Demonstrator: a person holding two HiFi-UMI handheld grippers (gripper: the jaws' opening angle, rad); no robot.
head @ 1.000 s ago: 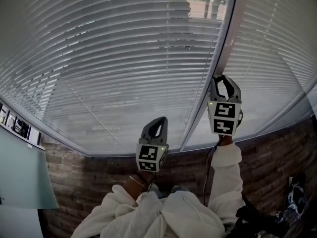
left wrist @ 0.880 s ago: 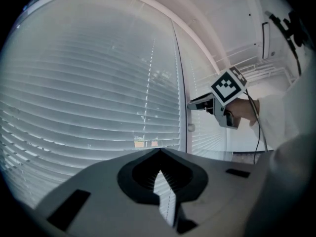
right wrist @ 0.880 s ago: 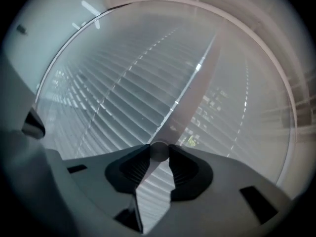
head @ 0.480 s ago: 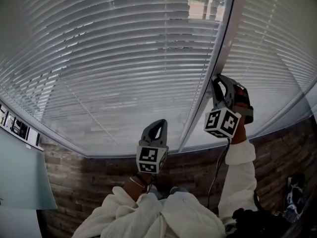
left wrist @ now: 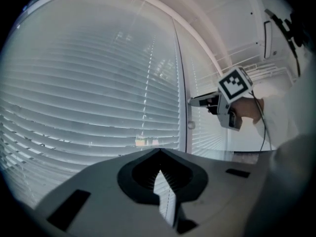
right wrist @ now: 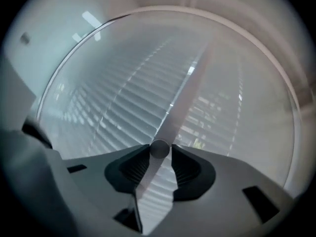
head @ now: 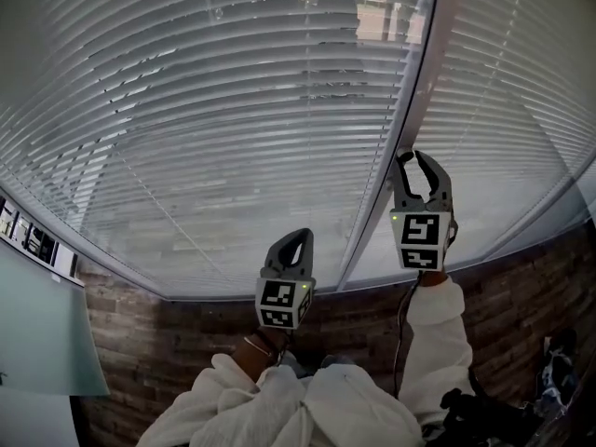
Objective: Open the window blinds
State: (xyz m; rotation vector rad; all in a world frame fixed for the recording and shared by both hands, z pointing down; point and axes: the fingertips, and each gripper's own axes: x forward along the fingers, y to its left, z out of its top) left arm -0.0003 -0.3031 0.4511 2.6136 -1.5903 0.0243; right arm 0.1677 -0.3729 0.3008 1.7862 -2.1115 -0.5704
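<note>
White blinds (head: 233, 110) over brown brick wall (head: 168, 333), wand (right wrist: 185, 98) in right gripper (head: 413, 157)

The window frame (head: 424, 73) carries everything I can see. Its pale upright post runs straight ahead of my right gripper (head: 411, 159) and off to the right of my left gripper (head: 300, 235). Slatted blinds (head: 233, 128) hang on the frame on both sides of the post, ahead of both sets of jaws. A clear wand (right wrist: 159, 148) hangs along the post, clamped between my right jaws. Below the jaws, the frame sits on a brick wall (head: 149, 333).
</note>
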